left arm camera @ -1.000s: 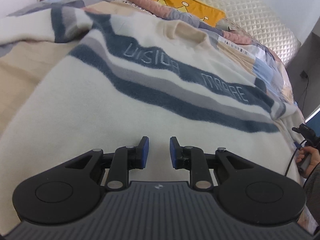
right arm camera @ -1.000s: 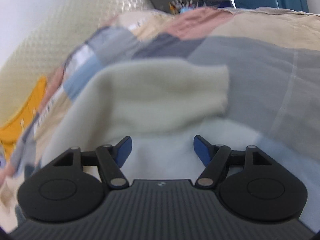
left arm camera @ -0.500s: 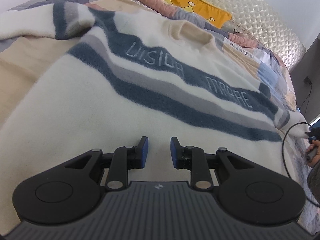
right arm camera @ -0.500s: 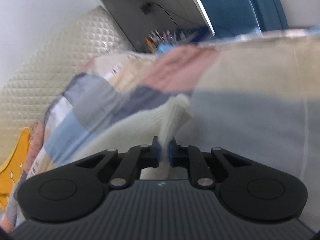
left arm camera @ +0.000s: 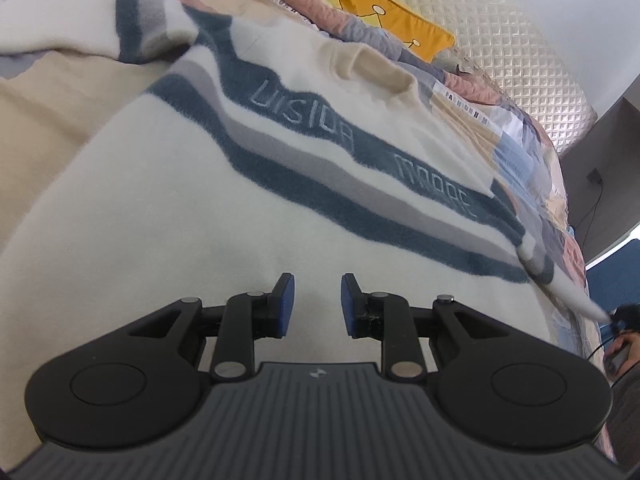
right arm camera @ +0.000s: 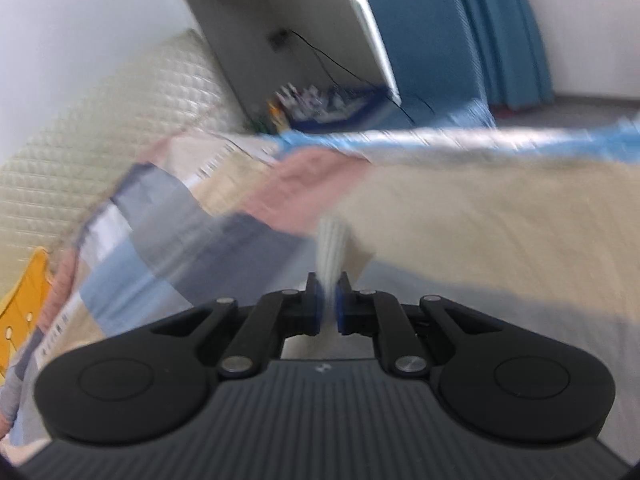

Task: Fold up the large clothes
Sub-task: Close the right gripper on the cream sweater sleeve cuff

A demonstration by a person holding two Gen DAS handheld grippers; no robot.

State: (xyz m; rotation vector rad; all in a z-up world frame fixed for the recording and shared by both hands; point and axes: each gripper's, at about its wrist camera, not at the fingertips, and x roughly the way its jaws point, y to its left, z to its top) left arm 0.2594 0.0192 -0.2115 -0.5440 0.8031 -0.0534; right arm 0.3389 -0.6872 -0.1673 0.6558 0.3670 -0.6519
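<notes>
A large cream sweater (left arm camera: 160,208) with blue and grey chest stripes lies front up on the bed. My left gripper (left arm camera: 316,300) is open and empty, low over the sweater's lower body. My right gripper (right arm camera: 328,300) is shut on the ribbed cuff of the sweater's sleeve (right arm camera: 332,240) and holds it lifted off the bed. In the left wrist view that sleeve (left arm camera: 568,292) stretches out to the far right, towards the right gripper (left arm camera: 624,316) at the frame edge. The other sleeve (left arm camera: 80,28) lies spread at the upper left.
A patchwork quilt (right arm camera: 168,216) covers the bed. A yellow pillow (left arm camera: 384,12) and a quilted headboard (left arm camera: 500,28) are at the far end. A blue chair (right arm camera: 432,40) and a cluttered shelf (right arm camera: 320,100) stand beyond the bed's edge.
My right gripper closed on the sleeve cuff and lifted and pulled it outward. The left gripper stayed open and edged a little lower over the sweater body.
</notes>
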